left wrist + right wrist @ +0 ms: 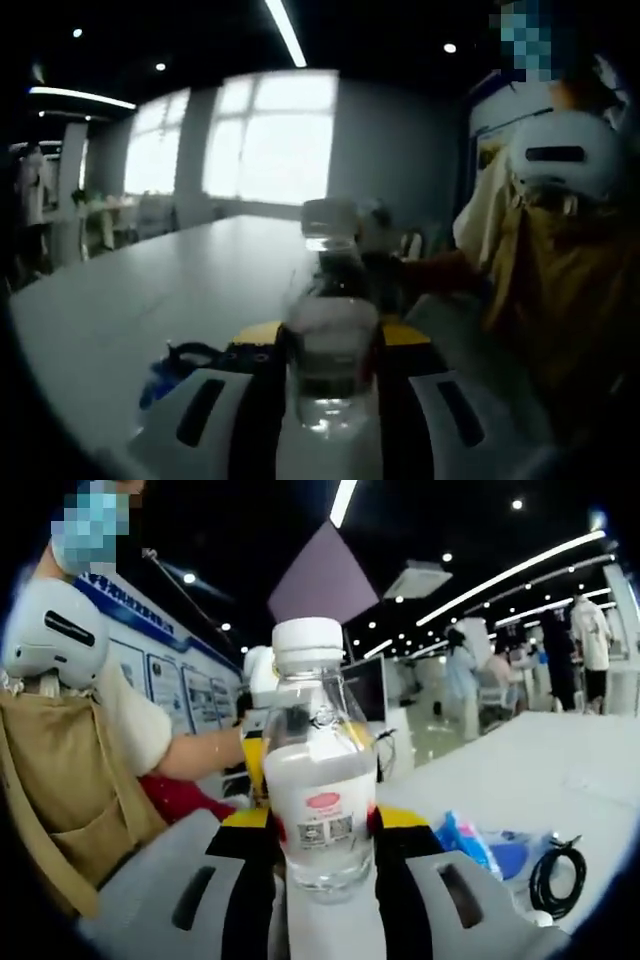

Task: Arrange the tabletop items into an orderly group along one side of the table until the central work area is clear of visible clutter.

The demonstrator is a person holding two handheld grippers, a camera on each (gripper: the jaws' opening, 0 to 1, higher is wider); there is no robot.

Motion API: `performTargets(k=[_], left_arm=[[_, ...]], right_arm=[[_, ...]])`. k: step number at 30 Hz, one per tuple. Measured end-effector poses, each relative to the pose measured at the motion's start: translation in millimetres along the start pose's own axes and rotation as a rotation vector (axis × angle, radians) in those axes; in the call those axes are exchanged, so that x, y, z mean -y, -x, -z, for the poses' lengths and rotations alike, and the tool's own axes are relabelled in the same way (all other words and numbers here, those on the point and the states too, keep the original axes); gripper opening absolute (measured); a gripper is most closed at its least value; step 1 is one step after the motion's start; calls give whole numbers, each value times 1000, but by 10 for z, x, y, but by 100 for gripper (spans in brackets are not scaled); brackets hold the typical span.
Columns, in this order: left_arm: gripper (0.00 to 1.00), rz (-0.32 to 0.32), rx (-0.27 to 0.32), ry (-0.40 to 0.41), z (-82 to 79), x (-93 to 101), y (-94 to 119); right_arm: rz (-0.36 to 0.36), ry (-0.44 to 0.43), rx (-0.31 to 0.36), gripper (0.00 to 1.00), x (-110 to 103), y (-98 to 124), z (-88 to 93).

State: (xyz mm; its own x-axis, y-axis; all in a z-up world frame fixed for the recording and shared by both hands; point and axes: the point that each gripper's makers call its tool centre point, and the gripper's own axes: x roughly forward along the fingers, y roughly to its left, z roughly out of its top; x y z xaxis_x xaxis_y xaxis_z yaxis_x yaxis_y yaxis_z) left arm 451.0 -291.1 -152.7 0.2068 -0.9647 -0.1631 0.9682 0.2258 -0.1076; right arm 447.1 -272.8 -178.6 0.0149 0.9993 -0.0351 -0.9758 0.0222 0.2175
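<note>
The water bottle stands upright between my right gripper's jaws, clamped at its lower body, white cap on top, the white table beyond it. A blue packet and a coiled black cable lie on the table to its right. My left gripper holds a clear bottle too; blurred, possibly the same one. A person in a tan apron sits beside.
</note>
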Motion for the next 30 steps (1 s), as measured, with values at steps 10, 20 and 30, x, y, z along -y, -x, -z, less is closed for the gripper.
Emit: performTargets(k=[10, 20, 30], left_arm=[[34, -43, 3, 60, -28, -107, 23], [39, -132, 60, 95, -142, -238, 101], [59, -262, 9, 99, 82, -405, 214]], right_arm=[[47, 6, -11, 34, 63, 13, -37], [130, 11, -29, 32, 228, 23, 11], [176, 7, 16, 33, 349, 112, -143]])
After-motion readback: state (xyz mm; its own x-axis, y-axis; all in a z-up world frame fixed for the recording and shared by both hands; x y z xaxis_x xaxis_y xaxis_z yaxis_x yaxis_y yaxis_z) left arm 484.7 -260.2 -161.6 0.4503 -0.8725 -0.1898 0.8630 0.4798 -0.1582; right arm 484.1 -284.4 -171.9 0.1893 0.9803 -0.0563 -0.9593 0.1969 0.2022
